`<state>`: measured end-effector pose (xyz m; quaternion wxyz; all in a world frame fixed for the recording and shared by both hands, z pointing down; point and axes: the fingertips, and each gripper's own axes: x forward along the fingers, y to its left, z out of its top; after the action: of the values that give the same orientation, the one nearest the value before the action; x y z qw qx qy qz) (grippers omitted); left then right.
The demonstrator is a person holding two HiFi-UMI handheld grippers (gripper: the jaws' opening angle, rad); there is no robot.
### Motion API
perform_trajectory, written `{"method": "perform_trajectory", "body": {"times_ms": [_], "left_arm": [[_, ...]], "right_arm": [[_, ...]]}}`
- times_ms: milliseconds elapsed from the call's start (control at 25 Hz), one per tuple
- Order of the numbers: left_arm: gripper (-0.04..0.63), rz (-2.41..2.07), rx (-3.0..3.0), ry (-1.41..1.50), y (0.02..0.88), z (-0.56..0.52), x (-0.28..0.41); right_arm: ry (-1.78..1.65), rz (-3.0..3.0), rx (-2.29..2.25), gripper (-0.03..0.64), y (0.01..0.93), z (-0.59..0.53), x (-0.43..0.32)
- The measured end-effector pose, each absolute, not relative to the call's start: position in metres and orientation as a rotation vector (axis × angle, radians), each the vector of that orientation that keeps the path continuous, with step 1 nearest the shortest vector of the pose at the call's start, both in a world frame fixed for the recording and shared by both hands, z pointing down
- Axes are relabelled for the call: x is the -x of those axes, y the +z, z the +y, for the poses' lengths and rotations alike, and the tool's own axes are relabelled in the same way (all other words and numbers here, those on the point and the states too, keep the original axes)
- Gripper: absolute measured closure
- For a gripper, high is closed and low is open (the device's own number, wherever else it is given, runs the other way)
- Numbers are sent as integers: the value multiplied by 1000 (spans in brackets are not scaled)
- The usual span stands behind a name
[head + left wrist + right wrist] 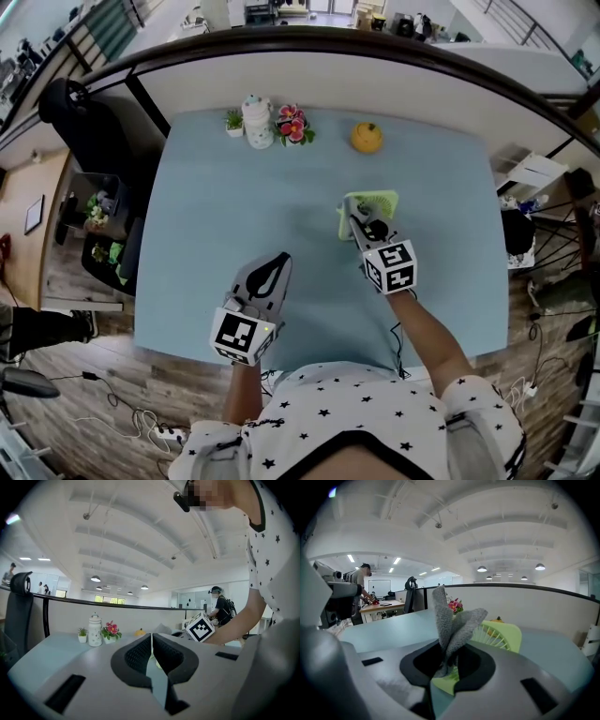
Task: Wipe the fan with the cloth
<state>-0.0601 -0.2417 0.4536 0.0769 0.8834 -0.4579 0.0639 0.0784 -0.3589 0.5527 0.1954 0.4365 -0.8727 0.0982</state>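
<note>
Sm. plant (233,121), white jar (257,123), pink flowers (294,126), orange ornament (367,137) at blue table (234,216) far edge

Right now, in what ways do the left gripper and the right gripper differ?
The left gripper is shut on nothing; the right gripper pinches the grey cloth. The left gripper is over bare table; the right gripper is at the green fan. Both point away from the person.

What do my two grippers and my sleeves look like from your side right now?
The left gripper and right gripper are grey shells tapering to black textured pads. Each carries a white cube with black square markers. The shirt is white with black stars, short-sleeved, with black trim at the neck.
</note>
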Motion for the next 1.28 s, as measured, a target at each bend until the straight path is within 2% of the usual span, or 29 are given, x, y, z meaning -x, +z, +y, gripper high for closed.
{"method": "perform_trajectory", "body": {"times_ms": [800, 1280], "left_arm": [[561, -1359, -2650, 211, 454, -240, 55], [561, -1361, -2648, 213, 456, -239, 57]], "right_arm": [[370, -2273, -1580, 555, 552, -379, -194], [399, -2284, -1593, 555, 551, -376, -197]]}}
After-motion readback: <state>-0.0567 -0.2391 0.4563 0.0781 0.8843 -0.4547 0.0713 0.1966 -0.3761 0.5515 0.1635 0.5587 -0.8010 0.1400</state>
